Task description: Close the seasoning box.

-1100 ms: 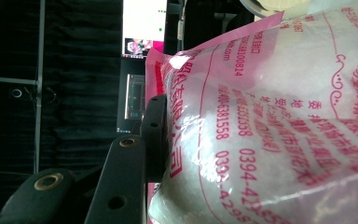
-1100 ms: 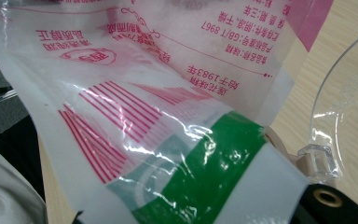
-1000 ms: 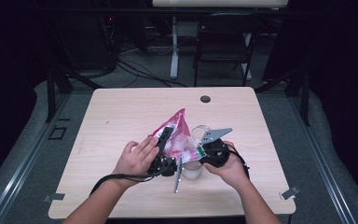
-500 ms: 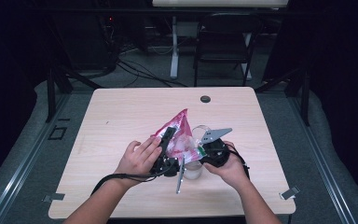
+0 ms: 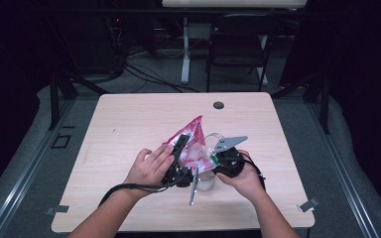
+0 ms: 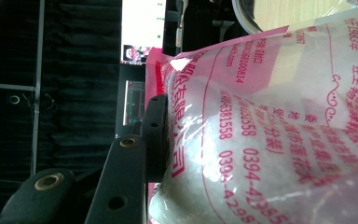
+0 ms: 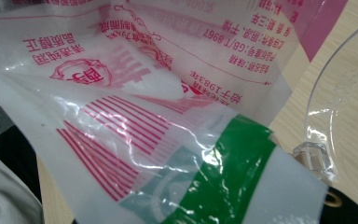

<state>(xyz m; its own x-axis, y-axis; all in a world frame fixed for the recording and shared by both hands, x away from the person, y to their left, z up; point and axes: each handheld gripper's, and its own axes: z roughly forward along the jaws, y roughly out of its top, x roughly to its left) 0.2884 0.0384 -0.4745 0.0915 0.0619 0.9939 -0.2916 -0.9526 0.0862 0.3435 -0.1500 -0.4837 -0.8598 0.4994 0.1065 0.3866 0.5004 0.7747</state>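
While the left gripper (image 5: 181, 148) and the right gripper (image 5: 213, 159) both clamp the pink bag (image 5: 191, 141), held tilted over the clear bowl (image 5: 212, 140), pouring looks barely begun

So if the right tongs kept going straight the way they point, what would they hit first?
The pink-printed plastic bag, already pressed up against the right tongs. Beyond it the clear container seems next, though depth is hard to judge.

The bag (image 6: 270, 140) carries red print. In the left gripper view, digit strings run along it: "6381558" and "0394-4295", with a partly legible "100814" higher up and "1983" near the far edge. In the right gripper view, the bag (image 7: 158, 93) shows "1983" and "GB/T 8967" upside down among Chinese characters too small to read surely.
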